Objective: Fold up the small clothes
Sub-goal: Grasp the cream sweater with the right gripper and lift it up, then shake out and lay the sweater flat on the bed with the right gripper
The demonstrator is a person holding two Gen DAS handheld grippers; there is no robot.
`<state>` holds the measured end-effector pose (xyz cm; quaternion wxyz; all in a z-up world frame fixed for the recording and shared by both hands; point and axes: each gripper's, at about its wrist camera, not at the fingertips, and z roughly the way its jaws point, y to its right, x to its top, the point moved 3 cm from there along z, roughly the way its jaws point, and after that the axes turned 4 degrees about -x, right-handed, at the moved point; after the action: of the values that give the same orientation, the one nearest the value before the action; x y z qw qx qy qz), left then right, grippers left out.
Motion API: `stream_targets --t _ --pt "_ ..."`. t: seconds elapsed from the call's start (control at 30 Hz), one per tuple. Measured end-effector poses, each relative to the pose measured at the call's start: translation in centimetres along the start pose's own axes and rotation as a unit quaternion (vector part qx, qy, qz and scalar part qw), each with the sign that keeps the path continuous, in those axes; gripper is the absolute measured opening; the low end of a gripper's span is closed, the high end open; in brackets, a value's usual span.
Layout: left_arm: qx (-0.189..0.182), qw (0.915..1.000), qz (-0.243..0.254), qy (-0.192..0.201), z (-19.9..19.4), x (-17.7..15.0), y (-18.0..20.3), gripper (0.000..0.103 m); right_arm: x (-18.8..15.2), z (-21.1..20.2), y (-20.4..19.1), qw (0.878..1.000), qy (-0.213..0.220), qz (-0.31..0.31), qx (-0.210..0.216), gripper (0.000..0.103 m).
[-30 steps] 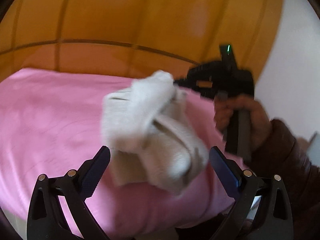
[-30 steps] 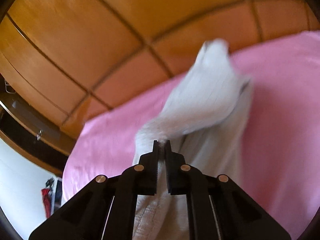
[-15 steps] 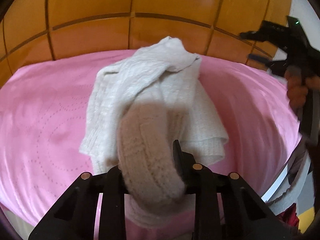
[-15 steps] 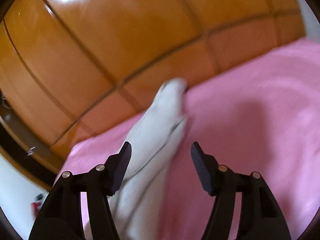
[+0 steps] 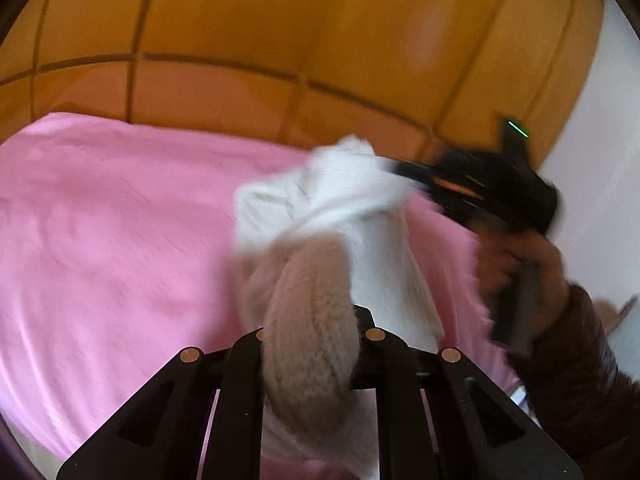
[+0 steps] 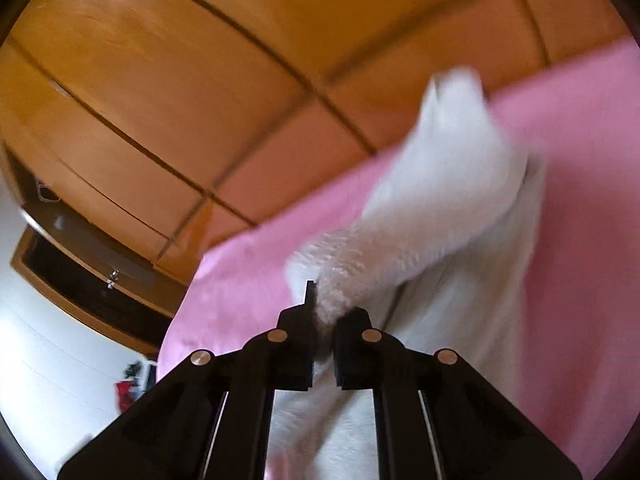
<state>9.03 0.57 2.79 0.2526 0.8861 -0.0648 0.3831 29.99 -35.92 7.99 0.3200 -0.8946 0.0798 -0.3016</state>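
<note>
Cream knit garment (image 5: 352, 216) bunched, long axis running away over pink bedspread (image 5: 120, 240)

a cream-white knitted garment (image 5: 348, 196) with a beige ribbed cuff (image 5: 310, 332) lies on a plain pink sheet (image 5: 104, 240) before glossy orange-brown wooden panels (image 5: 280, 28), between black grippers.

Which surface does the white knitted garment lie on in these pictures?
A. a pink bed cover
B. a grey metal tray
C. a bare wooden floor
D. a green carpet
A: the white knitted garment lies over a pink bed cover, and wooden panels stand behind it.
</note>
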Motion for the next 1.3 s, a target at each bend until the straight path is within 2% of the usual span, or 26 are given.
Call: stream_targets --t 0.07,0.2,0.27,0.3,0.33,0.37,0.4,0.43,0.47,0.5,0.57,0.6,0.63,0.67,0.7,0.73,0.77,0.8,0.83,0.9,0.93,1.0,1.13,1.2,1.27,1.3 --pt "0.021 0.9995 -0.013 0.019 -0.9 1.8 -2.1 0.011 2.6 -4.4 1.1 0.998 0.052 -0.025 -0.031 0.006" --pt "0.107 0.9918 -0.029 0.062 -1.9 7.1 -7.7 0.011 7.7 -10.7 7.0 0.983 0.121 -0.023 -0.138 0.006" --pt "0.148 0.9847 -0.048 0.078 -1.6 10.1 -10.6 0.011 10.3 -13.2 11.0 0.969 0.141 -0.008 -0.201 0.006" --pt "0.172 0.9801 -0.052 0.085 -1.3 11.4 -11.7 0.011 12.0 -12.8 11.9 0.961 0.146 -0.002 -0.235 0.008" --pt "0.205 0.9735 -0.053 0.086 -0.5 12.9 -12.9 0.011 13.4 -13.5 14.4 0.952 0.150 0.017 -0.265 0.010" --pt "0.225 0.9700 -0.047 0.080 0.3 13.9 -13.5 0.014 14.1 -13.9 15.4 0.952 0.146 0.027 -0.269 0.021" --pt "0.247 0.9654 -0.042 0.071 1.2 14.7 -14.1 0.025 14.6 -14.0 16.8 0.951 0.138 0.037 -0.273 0.052" --pt "0.275 0.9585 -0.046 0.061 2.1 15.2 -14.7 0.032 14.9 -13.9 18.2 0.952 0.126 0.050 -0.276 0.070" --pt "0.283 0.9560 -0.049 0.061 2.4 15.2 -14.8 0.046 14.5 -14.5 18.8 0.948 0.129 0.057 -0.285 0.088" --pt "0.286 0.9546 -0.051 0.068 2.3 15.0 -14.7 0.058 14.1 -15.0 19.2 0.941 0.144 0.060 -0.300 0.088" --pt "0.272 0.9576 -0.045 0.083 2.0 13.7 -13.6 0.068 13.1 -16.0 19.8 0.941 0.148 0.062 -0.297 0.087" --pt "0.263 0.9607 -0.045 0.078 2.4 13.2 -13.2 0.068 12.0 -16.3 20.0 0.943 0.145 0.068 -0.291 0.087" --pt "0.240 0.9679 -0.047 0.059 2.8 11.6 -13.0 0.068 11.1 -15.7 19.5 0.947 0.138 0.069 -0.281 0.087" --pt "0.222 0.9727 -0.049 0.046 3.1 10.3 -12.9 0.065 10.2 -15.4 19.3 0.956 0.120 0.067 -0.261 0.082" --pt "0.203 0.9770 -0.055 0.032 3.5 8.8 -12.4 0.056 8.4 -14.4 18.4 0.968 0.086 0.057 -0.229 0.075" --pt "0.177 0.9823 -0.062 0.008 4.3 6.9 -11.8 0.052 7.2 -13.9 17.2 0.975 0.064 0.050 -0.208 0.073" --pt "0.149 0.9866 -0.066 -0.013 4.8 5.4 -11.3 0.047 5.4 -12.8 16.0 0.982 0.038 0.042 -0.181 0.064" --pt "0.125 0.9892 -0.070 -0.027 5.3 3.9 -10.8 0.045 3.8 -11.9 14.8 0.987 0.019 0.036 -0.158 0.058" --pt "0.101 0.9907 -0.081 -0.041 5.8 2.0 -10.0 0.045 1.0 -10.0 13.3 0.992 -0.016 0.027 -0.121 0.055" --pt "0.060 0.9916 -0.095 -0.065 6.4 -0.6 -8.8 0.040 -2.5 -8.1 10.3 0.996 -0.057 0.021 -0.070 0.051" --pt "0.039 0.9912 -0.104 -0.072 6.6 -1.8 -8.0 0.040 -4.5 -6.7 8.8 0.996 -0.079 0.024 -0.037 0.051" --pt "0.007 0.9896 -0.120 -0.079 6.9 -3.5 -6.9 0.040 -7.2 -4.2 6.4 0.994 -0.111 0.024 0.003 0.050" --pt "-0.059 0.9794 -0.170 -0.092 7.4 -5.4 -5.8 0.040 -9.9 -0.2 4.2 0.987 -0.150 0.049 0.031 0.050" --pt "-0.071 0.9780 -0.174 -0.091 7.4 -5.8 -5.3 0.040 -10.4 0.3 3.3 0.987 -0.147 0.051 0.024 0.050" --pt "-0.078 0.9762 -0.179 -0.093 8.5 -6.2 -4.8 0.040 -10.2 1.4 2.3 0.987 -0.143 0.059 0.041 0.050" --pt "-0.081 0.9754 -0.184 -0.090 9.1 -6.4 -4.5 0.040 -10.0 1.5 1.8 0.988 -0.138 0.052 0.036 0.047"
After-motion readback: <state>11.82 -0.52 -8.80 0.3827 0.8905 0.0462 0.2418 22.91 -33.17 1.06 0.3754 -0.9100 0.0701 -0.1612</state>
